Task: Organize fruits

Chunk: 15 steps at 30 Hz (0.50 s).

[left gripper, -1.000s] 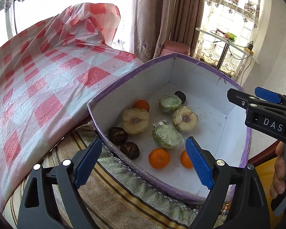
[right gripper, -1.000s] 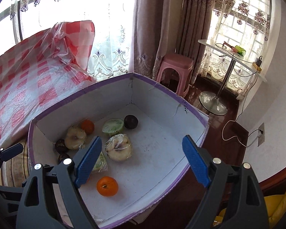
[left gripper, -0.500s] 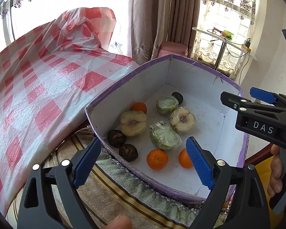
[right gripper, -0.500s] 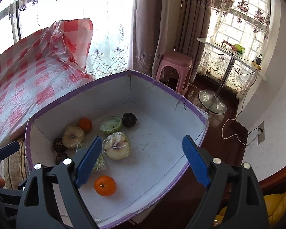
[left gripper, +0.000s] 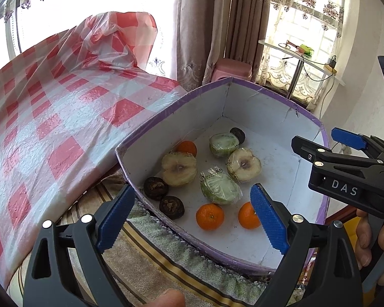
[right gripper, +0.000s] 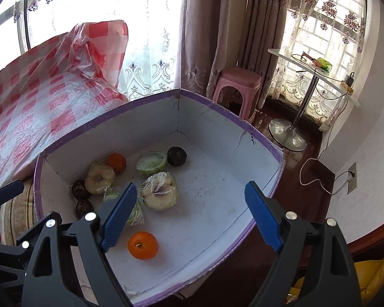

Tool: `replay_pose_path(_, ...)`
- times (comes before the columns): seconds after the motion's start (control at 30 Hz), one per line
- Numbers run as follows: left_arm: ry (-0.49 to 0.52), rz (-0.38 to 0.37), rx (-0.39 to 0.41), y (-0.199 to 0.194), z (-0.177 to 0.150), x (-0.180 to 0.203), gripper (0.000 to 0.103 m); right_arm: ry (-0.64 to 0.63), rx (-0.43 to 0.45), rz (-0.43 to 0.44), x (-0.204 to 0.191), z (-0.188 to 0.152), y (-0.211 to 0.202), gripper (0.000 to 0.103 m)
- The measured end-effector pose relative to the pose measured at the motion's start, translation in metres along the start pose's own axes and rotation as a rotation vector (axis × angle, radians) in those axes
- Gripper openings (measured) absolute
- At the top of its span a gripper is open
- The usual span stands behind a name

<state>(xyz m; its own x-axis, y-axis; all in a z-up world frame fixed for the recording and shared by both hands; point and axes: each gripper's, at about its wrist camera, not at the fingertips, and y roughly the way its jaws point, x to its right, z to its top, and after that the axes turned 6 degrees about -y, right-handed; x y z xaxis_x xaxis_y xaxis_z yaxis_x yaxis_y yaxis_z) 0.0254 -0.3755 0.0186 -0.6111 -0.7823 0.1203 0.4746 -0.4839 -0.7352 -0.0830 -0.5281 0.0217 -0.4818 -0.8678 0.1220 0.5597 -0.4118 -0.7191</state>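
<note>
A purple-rimmed white box point(left gripper: 304, 113) point(right gripper: 266, 143) holds several fruits: oranges point(left gripper: 210, 216) point(right gripper: 143, 245), plastic-wrapped apple halves point(left gripper: 243, 164) point(right gripper: 159, 191), wrapped green halves point(left gripper: 219, 188) point(right gripper: 151, 163) and dark wrinkled fruits point(left gripper: 155, 187) point(right gripper: 176, 156). My left gripper point(left gripper: 192, 217) is open and empty above the box's near left side. My right gripper point(right gripper: 189, 217) is open and empty above the box's near right side; it also shows in the left wrist view point(left gripper: 345, 174).
A red-and-white checked plastic cloth point(left gripper: 51, 117) point(right gripper: 25, 102) covers the table left of the box. A striped towel point(left gripper: 166, 255) lies under the box. A pink stool point(right gripper: 239, 81), a small stand table point(right gripper: 307, 66) and curtains stand behind.
Both grippers have drifted slightly back and up from the box; the view of it has shifted a little. Both stay open and empty. A fingertip has appeared at the left view's bottom edge.
</note>
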Motion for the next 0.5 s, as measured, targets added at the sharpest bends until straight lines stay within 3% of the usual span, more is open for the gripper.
replay_pose_path(0.07,0.002,0.003,0.001,-0.0001,-0.0002,0.0001,0.092,-0.002,-0.001,0.002,0.0,-0.0009,0.0006,0.086)
replay_pose_path(0.1,0.003,0.005,0.0,0.0,-0.0001,0.0002,0.098,-0.002,-0.001,0.002,0.0,-0.001,0.0006,0.086)
replay_pose_path(0.5,-0.005,-0.003,-0.012,0.0005,-0.0005,-0.0004,0.098,-0.004,-0.003,0.005,0.0001,-0.0024,0.0021,0.086)
